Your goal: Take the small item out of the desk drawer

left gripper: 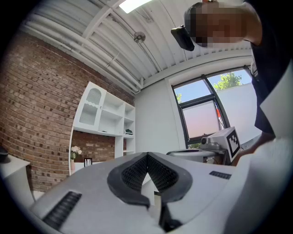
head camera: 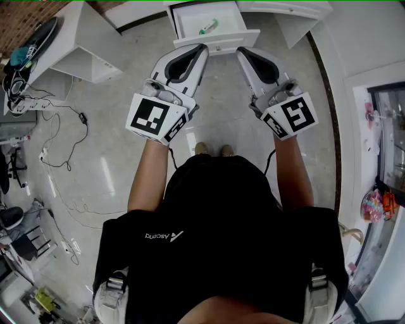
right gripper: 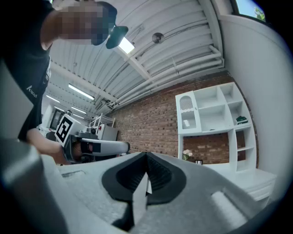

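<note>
The white desk drawer [head camera: 218, 42] stands pulled out at the top of the head view. A small green and white item [head camera: 208, 26] lies inside it. My left gripper [head camera: 201, 48] and right gripper [head camera: 242, 52] are held side by side just short of the drawer front, tips pointing at it. Both are shut with nothing between the pads. Neither touches the drawer or the item. In the left gripper view the dark pads [left gripper: 132, 176] meet at a point, facing a room wall. In the right gripper view the pads [right gripper: 160, 176] also meet, and the drawer is hidden from both.
The white desk [head camera: 297, 12] runs along the top. A white shelf unit [head camera: 82, 47] lies at the upper left, with cables [head camera: 63, 142] on the floor beside it. The person's feet [head camera: 212, 150] stand below the grippers. A white wall shelf [left gripper: 105, 119] against brick shows in the gripper views.
</note>
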Available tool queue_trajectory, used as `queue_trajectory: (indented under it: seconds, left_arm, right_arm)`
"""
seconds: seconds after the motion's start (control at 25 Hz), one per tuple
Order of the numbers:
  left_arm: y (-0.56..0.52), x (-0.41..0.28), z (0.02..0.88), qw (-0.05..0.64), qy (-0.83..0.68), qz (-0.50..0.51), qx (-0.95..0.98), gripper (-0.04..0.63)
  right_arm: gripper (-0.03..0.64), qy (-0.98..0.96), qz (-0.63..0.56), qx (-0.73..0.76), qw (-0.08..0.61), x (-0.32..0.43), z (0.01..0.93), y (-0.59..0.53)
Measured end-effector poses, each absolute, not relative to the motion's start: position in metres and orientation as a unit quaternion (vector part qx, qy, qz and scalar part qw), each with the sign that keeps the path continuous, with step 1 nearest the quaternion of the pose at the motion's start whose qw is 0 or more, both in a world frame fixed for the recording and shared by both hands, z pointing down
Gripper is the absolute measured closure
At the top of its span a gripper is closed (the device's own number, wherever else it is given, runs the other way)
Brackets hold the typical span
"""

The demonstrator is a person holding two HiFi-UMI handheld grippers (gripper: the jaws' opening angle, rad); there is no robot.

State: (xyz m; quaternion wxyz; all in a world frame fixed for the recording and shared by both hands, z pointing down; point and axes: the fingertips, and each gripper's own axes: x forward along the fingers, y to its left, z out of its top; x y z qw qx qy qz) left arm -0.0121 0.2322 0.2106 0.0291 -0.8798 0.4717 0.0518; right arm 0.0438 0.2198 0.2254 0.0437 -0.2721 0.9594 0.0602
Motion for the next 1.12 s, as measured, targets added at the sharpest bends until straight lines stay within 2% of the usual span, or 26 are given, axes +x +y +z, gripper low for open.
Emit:
queue_trajectory:
  seconds: [1.12]
  left_arm:
    - [0.202, -0.107, 0.213, 0.040, 0.458, 0.068, -0.885, 0.597]
  right_arm:
    - [0.615, 0.942, 0.081, -0.324, 0.030, -0.011, 0.225, 0.190]
